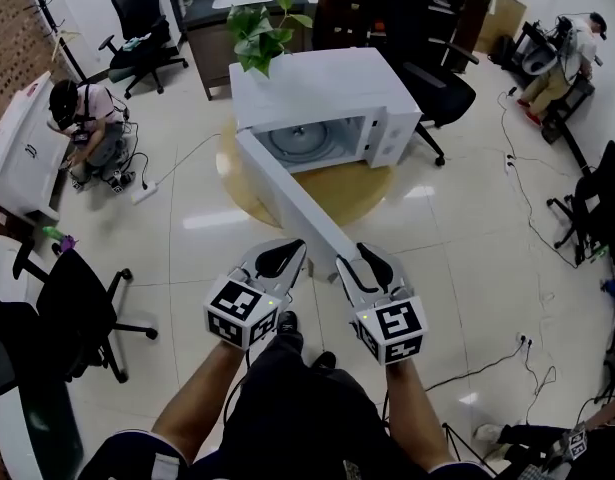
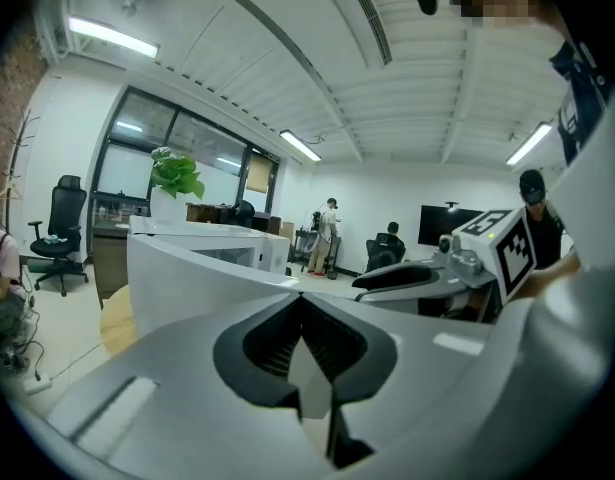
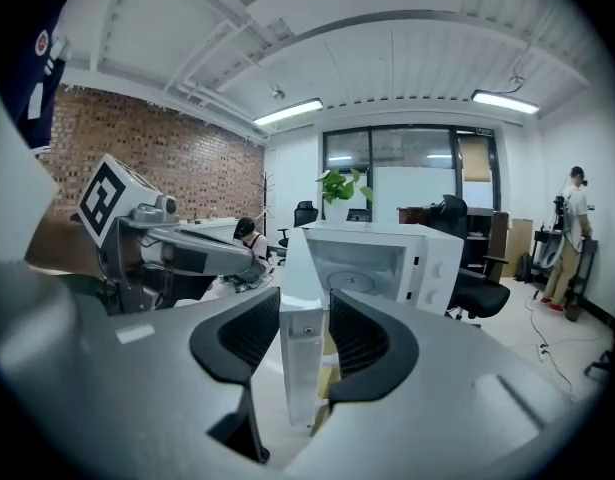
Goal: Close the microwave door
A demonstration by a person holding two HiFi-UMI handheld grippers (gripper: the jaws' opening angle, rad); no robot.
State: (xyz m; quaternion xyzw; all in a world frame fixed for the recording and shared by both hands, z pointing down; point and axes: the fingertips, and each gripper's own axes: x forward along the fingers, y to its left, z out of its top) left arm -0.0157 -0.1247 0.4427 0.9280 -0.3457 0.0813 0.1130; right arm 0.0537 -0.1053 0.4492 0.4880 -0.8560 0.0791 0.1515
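We hold the right tongs [image 3: 305, 300] spread apart. The free edge of the microwave door [image 1: 299, 208] stands upright between the two jaws. Each pad sits close beside a face of the door, though we cannot tell whether either one touches it. The door is swung wide open and runs from these tongs away ahead to its hinge at the left front corner of the microwave [image 1: 332, 83]. The microwave sits straight ahead of both tongs on a round wooden tabletop [image 1: 357, 196]. Its cavity is open towards us, with the glass turntable [image 1: 312, 140] showing inside. Our left tongs [image 2: 301, 300] are closed, tips together with nothing between them. They hover just left of the right tongs, on the door's left side and near its free end. A leafy plant [image 1: 259, 28] rises at the microwave's far left corner, well beyond both tongs.
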